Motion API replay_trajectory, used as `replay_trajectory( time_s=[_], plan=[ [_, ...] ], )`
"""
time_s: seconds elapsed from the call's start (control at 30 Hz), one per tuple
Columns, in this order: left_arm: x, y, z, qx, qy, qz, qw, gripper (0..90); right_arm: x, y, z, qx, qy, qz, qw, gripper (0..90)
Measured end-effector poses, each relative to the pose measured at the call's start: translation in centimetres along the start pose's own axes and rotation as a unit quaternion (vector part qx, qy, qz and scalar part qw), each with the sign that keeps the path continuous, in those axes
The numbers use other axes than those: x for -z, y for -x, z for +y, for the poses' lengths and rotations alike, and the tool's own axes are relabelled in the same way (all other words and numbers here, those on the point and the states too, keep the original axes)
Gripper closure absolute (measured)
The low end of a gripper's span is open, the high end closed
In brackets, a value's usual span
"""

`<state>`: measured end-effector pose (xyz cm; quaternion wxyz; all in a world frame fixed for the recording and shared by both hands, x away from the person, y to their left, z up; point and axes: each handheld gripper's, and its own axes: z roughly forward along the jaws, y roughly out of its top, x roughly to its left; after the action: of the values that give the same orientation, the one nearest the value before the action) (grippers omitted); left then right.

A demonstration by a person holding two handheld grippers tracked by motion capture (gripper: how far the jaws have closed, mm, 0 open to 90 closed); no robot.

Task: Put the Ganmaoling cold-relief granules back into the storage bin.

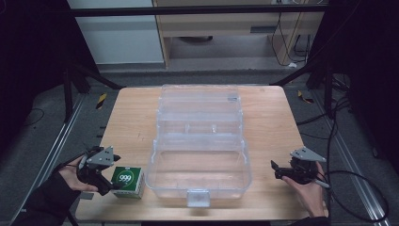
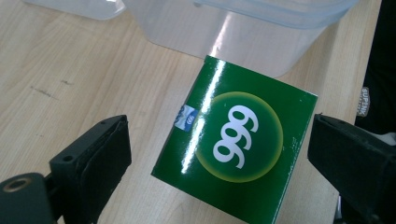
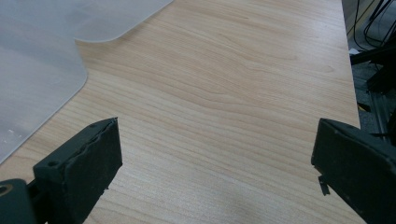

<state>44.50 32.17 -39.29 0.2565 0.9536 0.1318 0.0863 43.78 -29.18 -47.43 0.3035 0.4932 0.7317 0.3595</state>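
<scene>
green box (image 1: 129,181) marked "999" is lying flat near the counter's (image 1: 273,122) front left corner, just beside the clear plastic case (image 1: 200,155) that is standing open at the middle. left hand-held gripper (image 2: 219,154) is hanging over the box with its jaws apart, one on each side, neither pad pressing it. right hand-held gripper (image 3: 215,158) is hovering with jaws wide apart over bare wood near the front right edge, nothing between them.

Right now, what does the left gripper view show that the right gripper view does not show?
The left gripper view alone shows the green 999 box lying on the table between the open jaws of the left gripper, pads apart from it. The right gripper view alone shows bare wood between the open jaws of the right gripper, and cables beyond the table edge. Both show the wooden table and the clear plastic case.
</scene>
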Motion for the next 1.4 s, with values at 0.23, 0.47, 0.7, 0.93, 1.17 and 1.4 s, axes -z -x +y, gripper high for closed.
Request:
replay_trajectory(
  time_s=[0.23, 0.47, 0.7, 0.93, 1.17, 1.4],
  plan=[
    [-0.7, 0.2, 0.3, -0.023, -0.030, -0.014, 0.9992, 4.1, -0.1, -0.1, 0.0, 0.001, -0.004, 0.002, 1.0000, 2.0],
    [-1.4, 0.4, 0.6, -0.037, -0.042, -0.013, 0.9984, 3.6, -0.1, -0.1, 0.0, 0.003, -0.008, 0.005, 1.0000, 1.8],
    [-1.9, 0.5, 0.8, -0.055, -0.049, -0.018, 0.9972, 2.7, -0.2, -0.2, -0.1, 0.003, -0.013, 0.008, 0.9999, 1.8],
    [-2.9, 0.4, 1.0, -0.072, -0.067, -0.024, 0.9949, 2.1, -0.3, -0.3, -0.1, 0.006, -0.018, 0.011, 0.9998, 1.7],
    [-3.7, 0.2, 1.0, -0.085, -0.076, -0.033, 0.9929, 2.1, -0.5, -0.3, -0.2, 0.011, -0.023, 0.014, 0.9996, 1.7],
    [-4.5, 0.2, 0.8, -0.092, -0.086, -0.043, 0.9911, 3.8, -0.6, -0.4, -0.2, 0.013, -0.027, 0.016, 0.9994, 1.7]
  ],
)
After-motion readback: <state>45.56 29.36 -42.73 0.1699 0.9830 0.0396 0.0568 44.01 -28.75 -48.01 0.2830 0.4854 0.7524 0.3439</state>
